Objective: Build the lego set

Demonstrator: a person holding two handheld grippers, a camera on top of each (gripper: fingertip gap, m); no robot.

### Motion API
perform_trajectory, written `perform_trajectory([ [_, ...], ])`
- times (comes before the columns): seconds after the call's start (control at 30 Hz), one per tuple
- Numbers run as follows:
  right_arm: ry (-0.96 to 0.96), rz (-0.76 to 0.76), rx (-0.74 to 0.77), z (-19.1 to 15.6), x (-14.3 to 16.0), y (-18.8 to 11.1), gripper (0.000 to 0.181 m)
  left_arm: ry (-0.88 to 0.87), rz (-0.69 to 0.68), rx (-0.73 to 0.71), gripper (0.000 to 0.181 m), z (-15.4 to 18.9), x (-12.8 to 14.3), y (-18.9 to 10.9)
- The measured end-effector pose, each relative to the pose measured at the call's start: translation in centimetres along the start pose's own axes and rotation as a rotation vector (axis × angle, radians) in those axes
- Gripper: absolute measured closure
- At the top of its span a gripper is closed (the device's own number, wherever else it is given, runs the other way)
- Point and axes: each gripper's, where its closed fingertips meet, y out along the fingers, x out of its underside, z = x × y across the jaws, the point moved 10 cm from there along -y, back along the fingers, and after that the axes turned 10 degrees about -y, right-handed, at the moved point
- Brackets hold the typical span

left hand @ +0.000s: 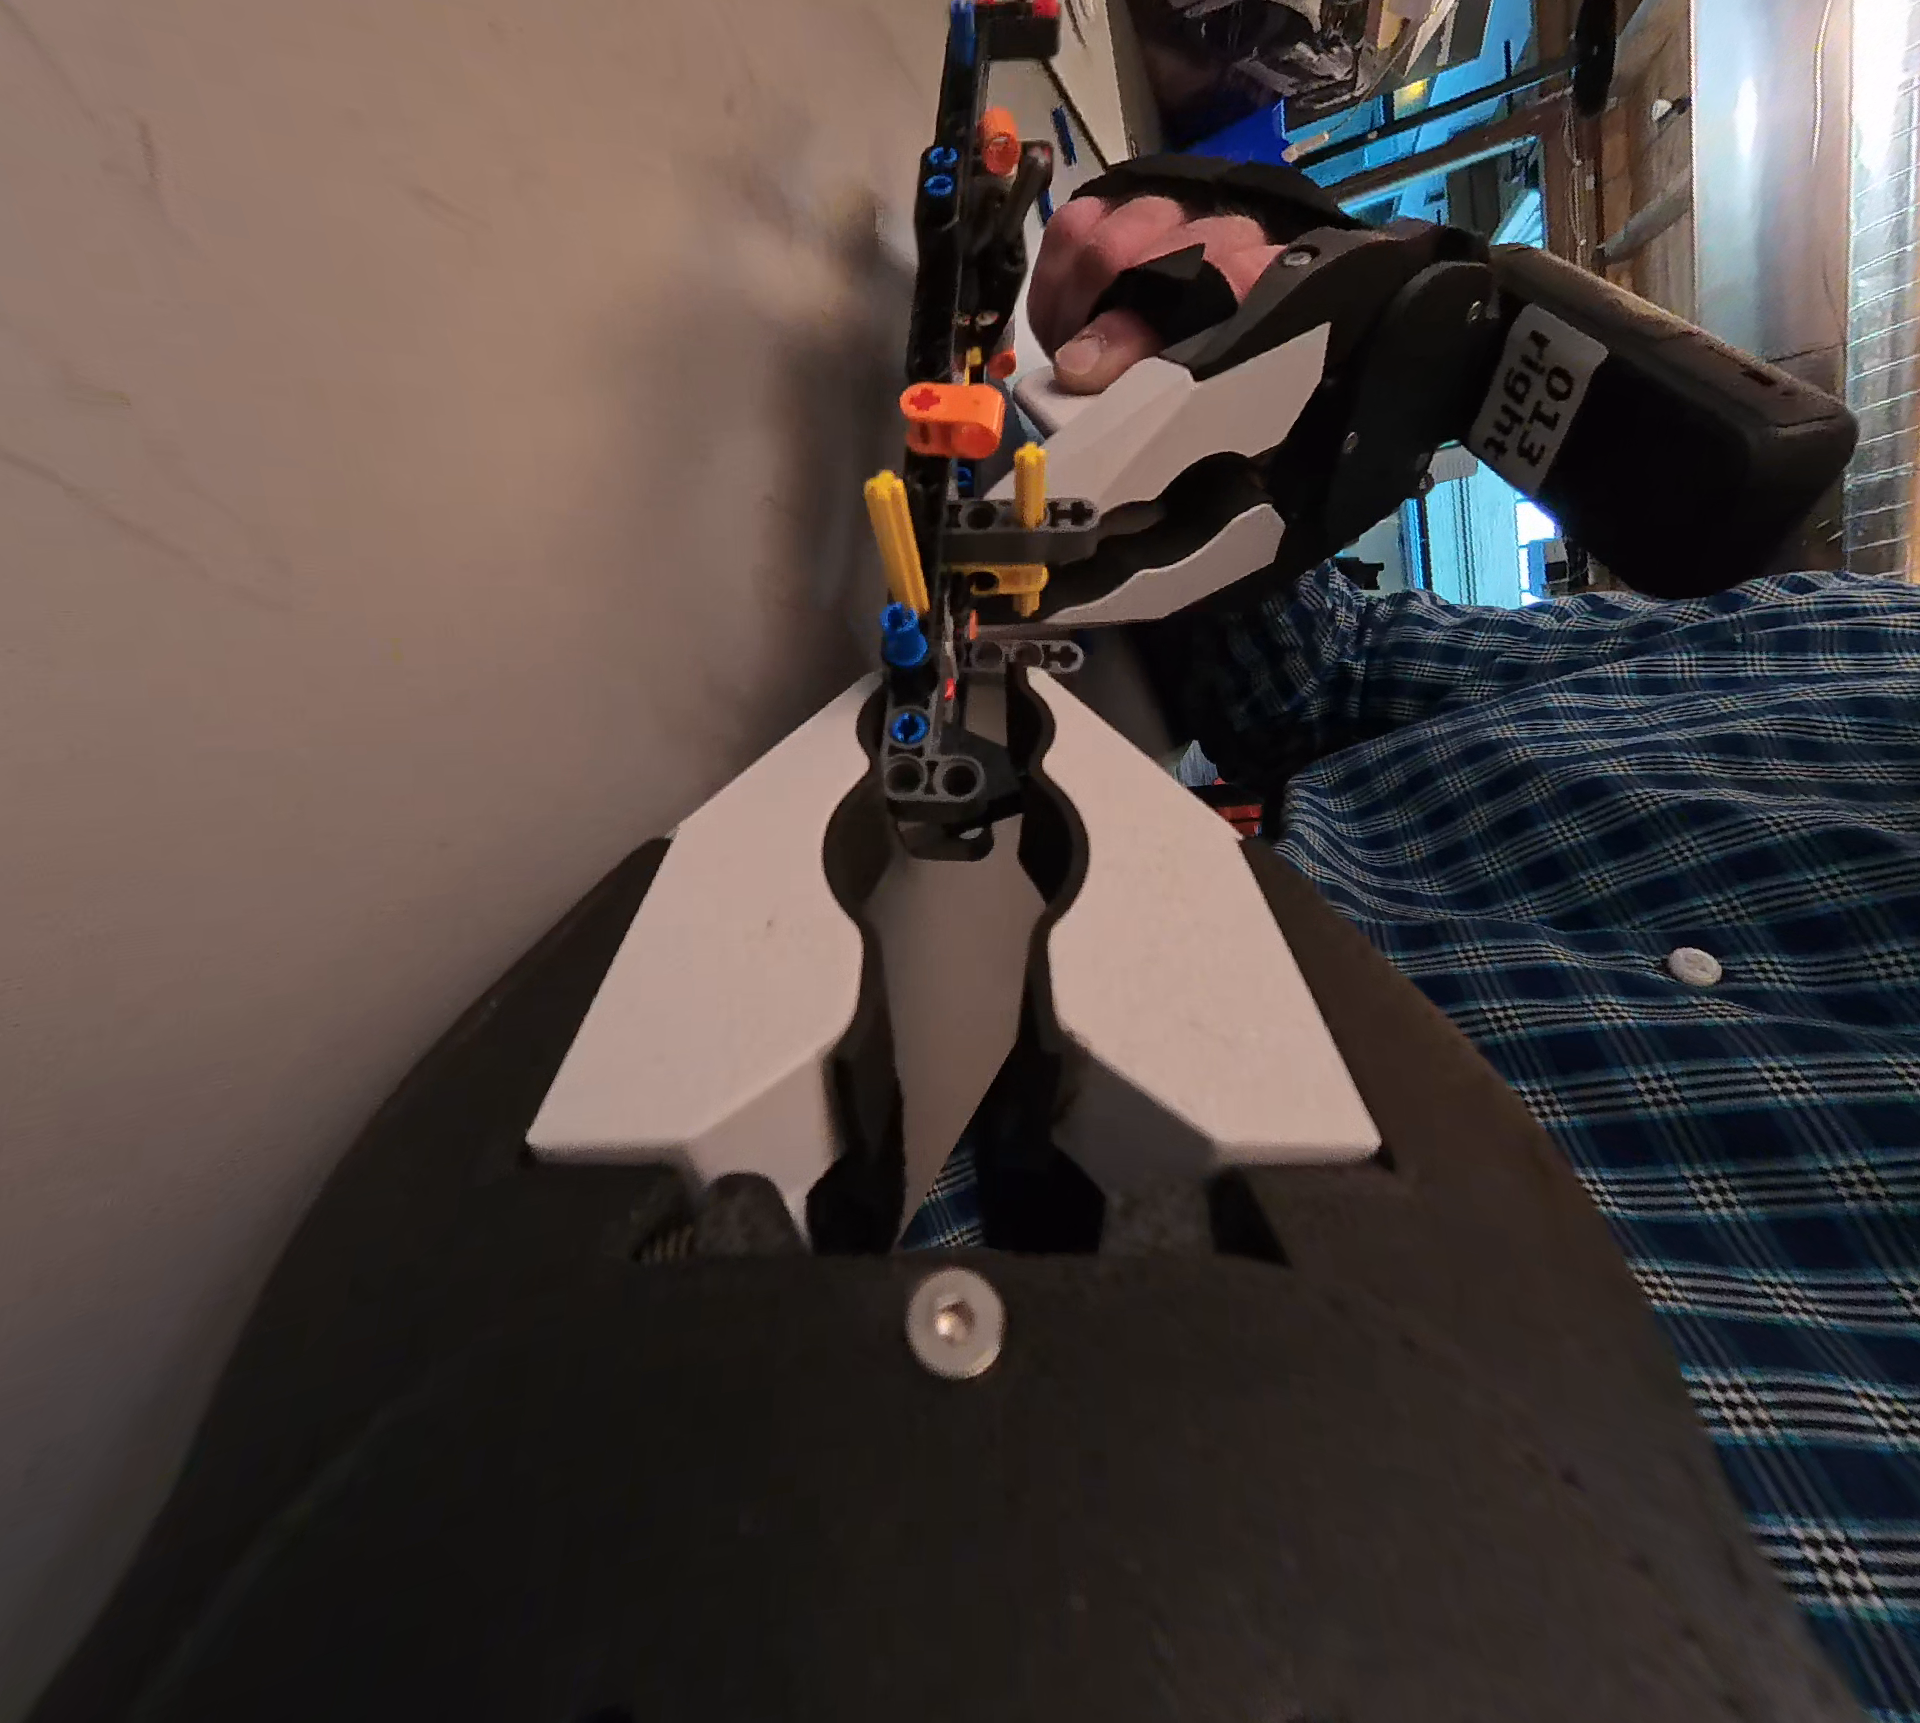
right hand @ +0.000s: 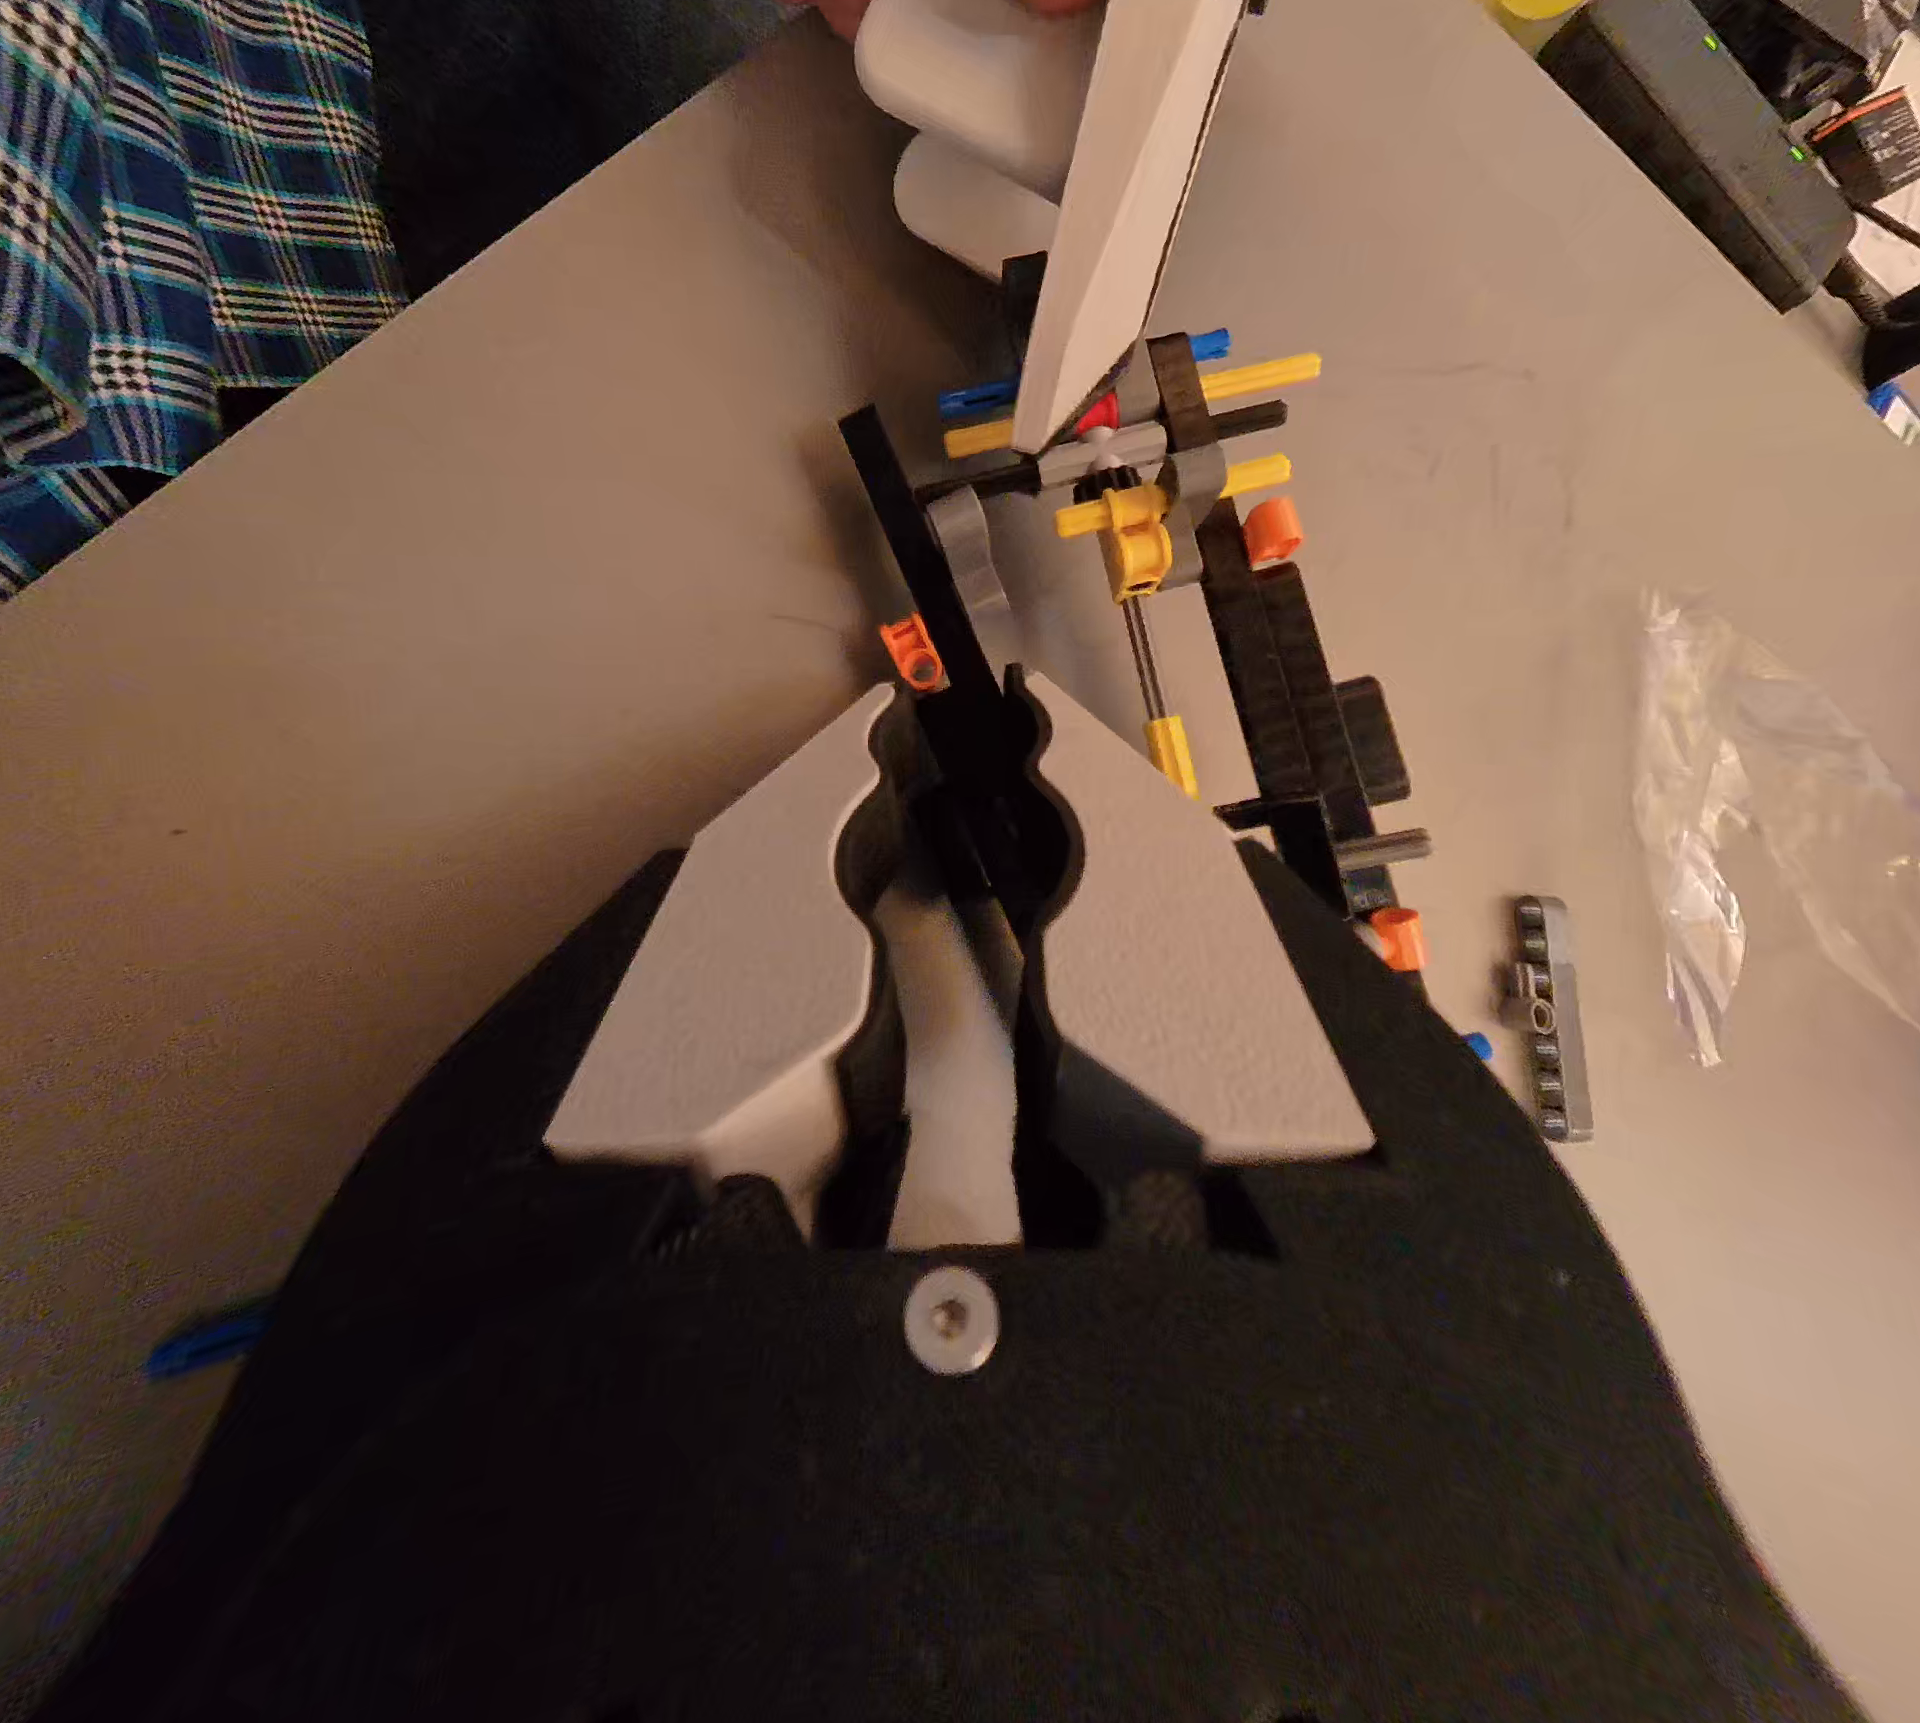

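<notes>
I have the lego frame (left hand: 940,530) pinned between both tools, lifted a little off the grey table (right hand: 416,634) and turned on edge. My left gripper (left hand: 951,686) is clamped on the grey corner beam (left hand: 930,764) at the near end of the frame, which gives me a fixed anchor to push against. My right gripper (right hand: 961,697) is closed on a long black beam (right hand: 914,551) that runs along one side of the build; an orange connector (right hand: 912,650) sits on that beam just beyond the fingertips. The grip looks chosen so the two tools oppose each other across the structure and the side beam can be pressed home onto its pins. Whether that beam is already fully seated I cannot tell, since the fingers hide the joint (the left wrist view is rolled sideways, which does not help). Yellow axles (right hand: 1262,372) and blue pins (left hand: 902,629) stick out sideways, so I keep the fingers clear of them. A spare grey beam (right hand: 1553,1019) and a crumpled clear bag (right hand: 1756,790) lie on the table to my right, and a loose blue pin (right hand: 203,1346) lies near the right tool's body.
</notes>
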Motion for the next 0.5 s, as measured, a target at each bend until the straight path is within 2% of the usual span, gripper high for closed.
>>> perform_trajectory([
  [0.5, 0.049, 0.034, 0.020, 0.44, 0.44, -0.29, 0.167, 0.000, 0.040, 0.008, 0.164, 0.09, 0.19, 0.01],
])
